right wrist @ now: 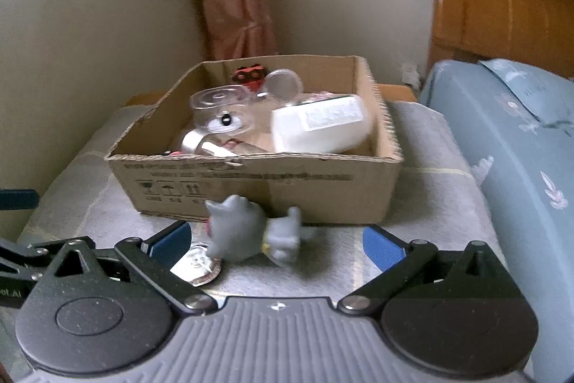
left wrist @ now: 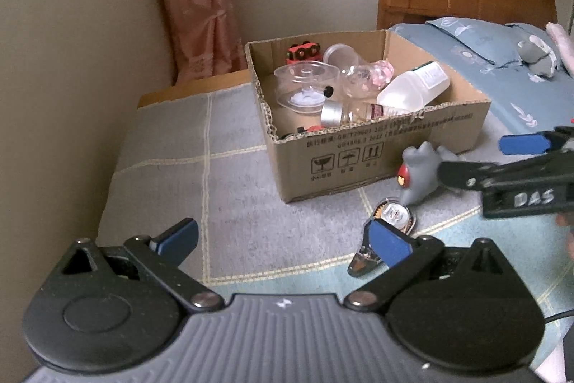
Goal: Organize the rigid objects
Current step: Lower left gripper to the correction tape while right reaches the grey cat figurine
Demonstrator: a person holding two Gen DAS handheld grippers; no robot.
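Grey cat figurine [right wrist: 251, 234] is seen lying on its side on the checked cloth [left wrist: 229, 203], just in front of the cardboard box [right wrist: 272, 189] and squarely between the spread fingers of the right gripper [right wrist: 276, 244]. Its long axis is laid across the opening, head toward the left finger, feet toward the right, so a closing squeeze would be taken end to end, it is judged. No contact can be made out yet; the jaws are held wide and nothing is pinched.

From the left wrist view, the left gripper [left wrist: 283, 239] is also held wide apart and empty, with a small metallic gadget [left wrist: 393, 216] lying just beyond its right fingertip, near the figurine. The right tongs are clearly the nearer pair for the cat.

Inside the box, already loaded: a clear plastic tub [left wrist: 305, 85], a white plastic bottle [left wrist: 412, 87] on its side, a small glass vial with a silver cap [left wrist: 344, 113], a red toy vehicle [left wrist: 303, 52] at the far wall, and a pinkish clear piece [left wrist: 382, 72]. Room is left near the front wall, it seems.
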